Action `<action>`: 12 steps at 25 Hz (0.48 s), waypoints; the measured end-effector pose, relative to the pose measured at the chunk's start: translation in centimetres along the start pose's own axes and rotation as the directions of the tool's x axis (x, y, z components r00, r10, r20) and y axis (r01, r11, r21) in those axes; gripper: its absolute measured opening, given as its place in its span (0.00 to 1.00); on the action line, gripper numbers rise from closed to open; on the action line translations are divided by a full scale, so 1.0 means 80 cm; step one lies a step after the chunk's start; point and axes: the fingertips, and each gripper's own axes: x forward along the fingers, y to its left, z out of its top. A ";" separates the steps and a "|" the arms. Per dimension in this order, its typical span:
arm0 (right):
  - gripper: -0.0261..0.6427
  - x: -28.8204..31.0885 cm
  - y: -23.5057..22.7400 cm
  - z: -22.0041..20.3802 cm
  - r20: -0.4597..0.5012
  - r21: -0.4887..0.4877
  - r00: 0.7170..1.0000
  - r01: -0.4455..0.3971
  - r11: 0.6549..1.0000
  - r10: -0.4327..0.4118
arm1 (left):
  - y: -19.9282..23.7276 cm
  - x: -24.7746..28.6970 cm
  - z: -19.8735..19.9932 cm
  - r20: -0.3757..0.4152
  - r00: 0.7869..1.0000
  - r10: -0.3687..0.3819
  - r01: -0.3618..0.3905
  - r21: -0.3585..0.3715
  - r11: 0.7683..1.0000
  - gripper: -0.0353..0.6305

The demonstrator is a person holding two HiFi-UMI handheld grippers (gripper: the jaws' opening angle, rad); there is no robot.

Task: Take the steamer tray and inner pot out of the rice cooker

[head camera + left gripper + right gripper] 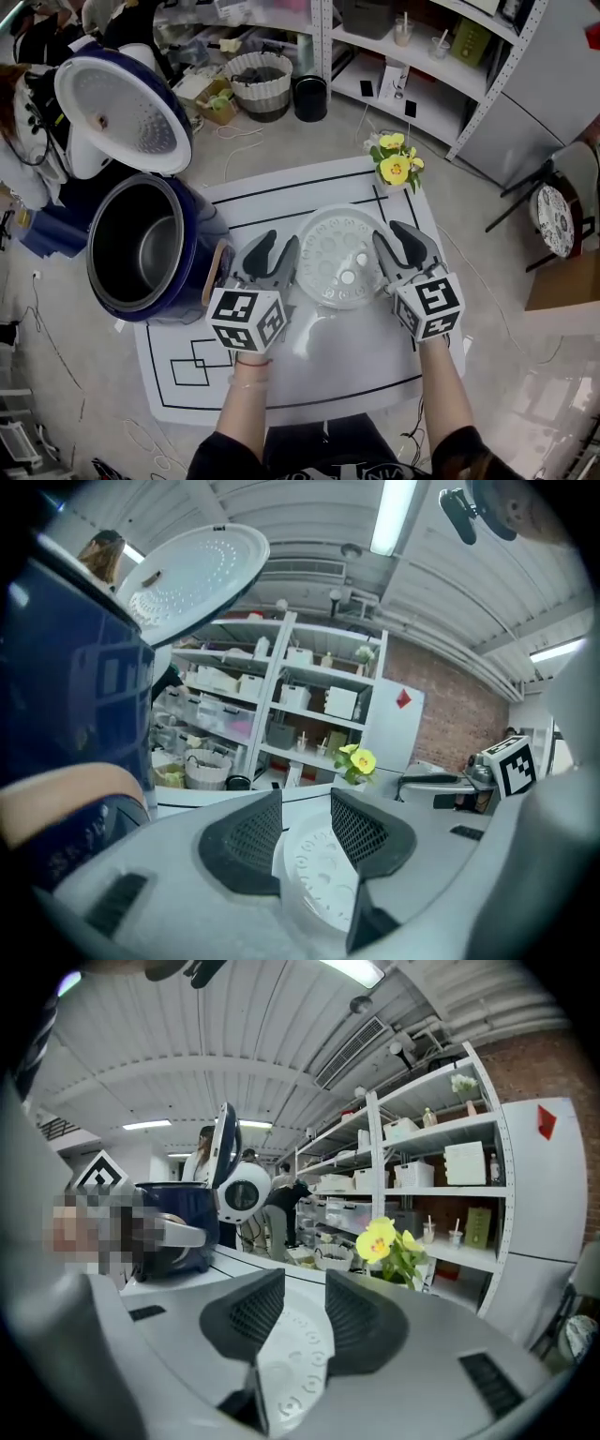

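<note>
The white perforated steamer tray lies on the white mat between my two grippers. My left gripper hangs over the tray's left rim with its jaws apart; the tray shows through the gap of that gripper. At the tray's right rim my right gripper is open too, and the tray is seen below its jaws. Neither grips it. The dark blue rice cooker stands at the left with its lid up and the metal inner pot inside.
A small pot of yellow flowers stands at the mat's far right corner. Behind are white shelves, a woven basket and a black bin on the floor. A chair stands at the right.
</note>
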 end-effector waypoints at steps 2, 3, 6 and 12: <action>0.22 -0.005 0.010 0.015 0.018 -0.010 1.000 -0.011 1.000 0.011 | -0.005 -0.011 0.014 0.024 1.000 -0.007 0.007 0.003 1.000 0.26; 0.22 -0.006 0.015 0.022 0.027 -0.015 0.999 -0.018 1.000 0.018 | -0.007 -0.017 0.021 0.035 0.999 -0.010 0.010 0.008 1.000 0.26; 0.22 -0.011 0.032 0.043 0.049 -0.028 0.998 -0.042 0.999 0.043 | -0.013 -0.035 0.043 0.069 0.997 -0.017 0.016 0.018 1.000 0.26; 0.22 -0.026 0.066 0.086 0.100 -0.038 0.990 -0.093 0.995 0.096 | -0.019 -0.074 0.081 0.132 0.991 -0.023 0.021 0.015 1.000 0.26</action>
